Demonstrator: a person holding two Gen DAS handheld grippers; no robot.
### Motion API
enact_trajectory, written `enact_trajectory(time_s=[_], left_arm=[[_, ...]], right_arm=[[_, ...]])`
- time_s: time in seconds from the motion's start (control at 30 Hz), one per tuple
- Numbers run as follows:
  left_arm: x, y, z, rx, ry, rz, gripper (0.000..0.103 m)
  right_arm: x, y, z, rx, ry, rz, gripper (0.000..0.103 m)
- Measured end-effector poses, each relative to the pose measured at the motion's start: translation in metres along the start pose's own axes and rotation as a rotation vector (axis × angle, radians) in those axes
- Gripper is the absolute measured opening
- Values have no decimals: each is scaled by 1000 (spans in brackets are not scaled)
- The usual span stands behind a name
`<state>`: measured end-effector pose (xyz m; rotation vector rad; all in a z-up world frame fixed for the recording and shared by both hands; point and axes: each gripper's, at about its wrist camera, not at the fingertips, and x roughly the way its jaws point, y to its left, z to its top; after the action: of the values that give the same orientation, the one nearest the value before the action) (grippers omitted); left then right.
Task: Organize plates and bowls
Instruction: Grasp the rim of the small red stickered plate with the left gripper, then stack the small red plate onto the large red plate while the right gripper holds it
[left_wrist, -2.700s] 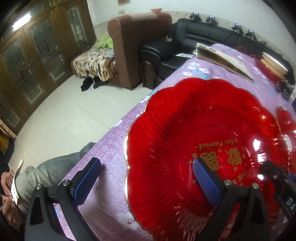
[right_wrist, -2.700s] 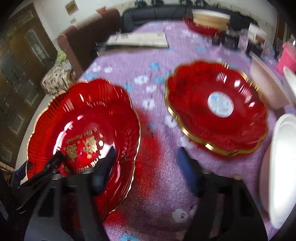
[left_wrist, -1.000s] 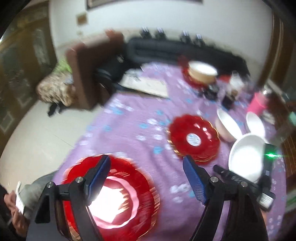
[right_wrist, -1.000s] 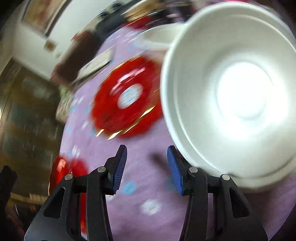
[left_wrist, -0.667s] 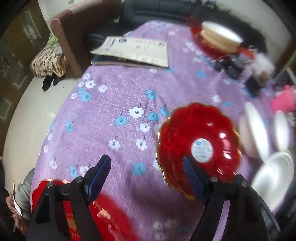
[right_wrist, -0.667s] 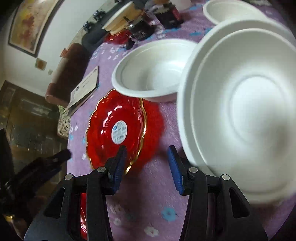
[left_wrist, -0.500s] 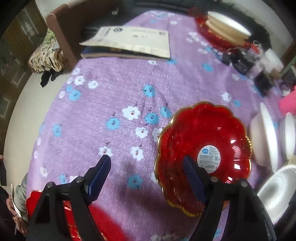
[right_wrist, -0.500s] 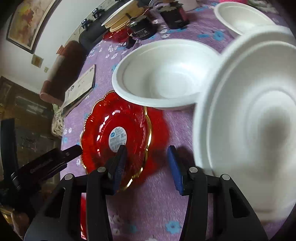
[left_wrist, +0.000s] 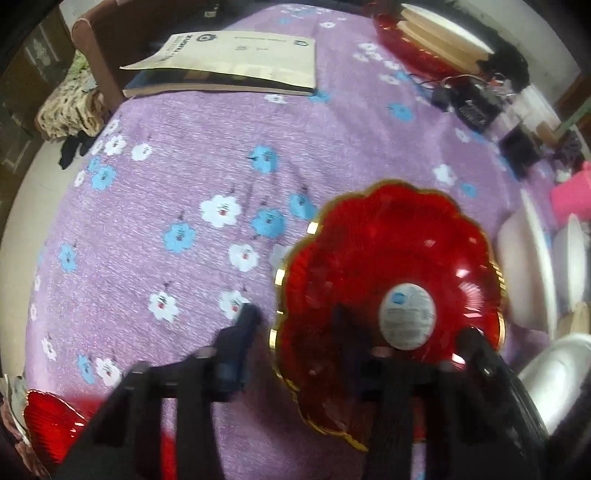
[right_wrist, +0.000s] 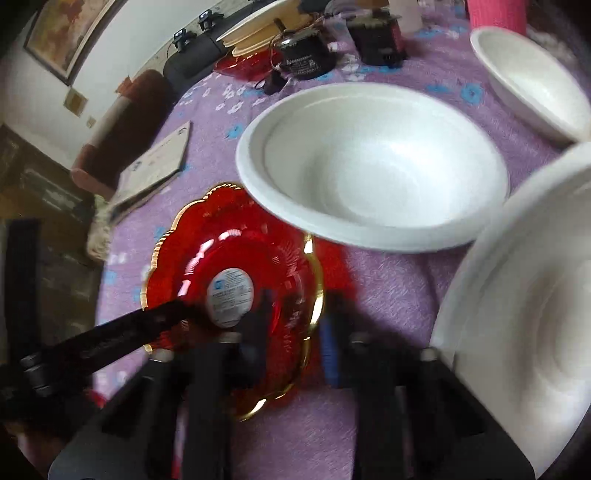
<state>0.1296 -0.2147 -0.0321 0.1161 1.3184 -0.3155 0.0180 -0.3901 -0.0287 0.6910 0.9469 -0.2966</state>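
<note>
Purple flower-print bench (left_wrist: 184, 184) across both views, edges cut off by fisheye.

R view: nearest white foam bowl (right_wrist: 535, 314), cropped at R edge, blurred. Second white foam bowl (right_wrist: 369, 166) beyond it, near rim overlapping far edge of red plate in the view; touching or not, can't tell. Third, smaller white bowl (right_wrist: 532, 81) top R, partly cut off.

Red scalloped plate w/ gold rim (left_wrist: 388, 258) flat on bench, just beside the bowls, grippers on opp. sides.

Booklet (left_wrist: 236, 55) at far L edge of bench, well apart. Another red plate (left_wrist: 48, 424) only a sliver, bottom L corner.

L gripper (left_wrist: 293, 332): smeared by blur, straddling plate's L rim, one finger on the cloth, one over the plate. Jaws just been closing; strip of cloth showing betw. outer finger and rim, so apart, no clamp.

R gripper (right_wrist: 293, 332): also smeared, straddling R rim, jaws just been closing. Pads on rim or not: can't tell.

Round label (left_wrist: 408, 317) at plate centre, print unreadable.
</note>
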Motion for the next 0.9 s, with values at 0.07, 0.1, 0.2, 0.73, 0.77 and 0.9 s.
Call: enact_trajectory(time_s=[0.07,0.1,0.2,0.73,0.77,0.9], left_arm=[[-2,-3,-4,0,-7,2,27],[-4,-3,-8,2,-16,4,27],[-12,-1,-19,1,-32,5,24],[-147,91,-127,80,-201,106,25],[-148,102,-134,69,-196,119,25],[-127,136,-150,33,-157,173,27]], right_arm=[[0,-3,0,6,-6,10,12],[0,-5,0,10,-6,16,11],[-3,-5,-2,-11,-14,22,10],[-104,82,-95,-230,-81,165,10],[-104,93,-104,-260,-76,172,10],[-96,134,-144,-380,-55,160,10]])
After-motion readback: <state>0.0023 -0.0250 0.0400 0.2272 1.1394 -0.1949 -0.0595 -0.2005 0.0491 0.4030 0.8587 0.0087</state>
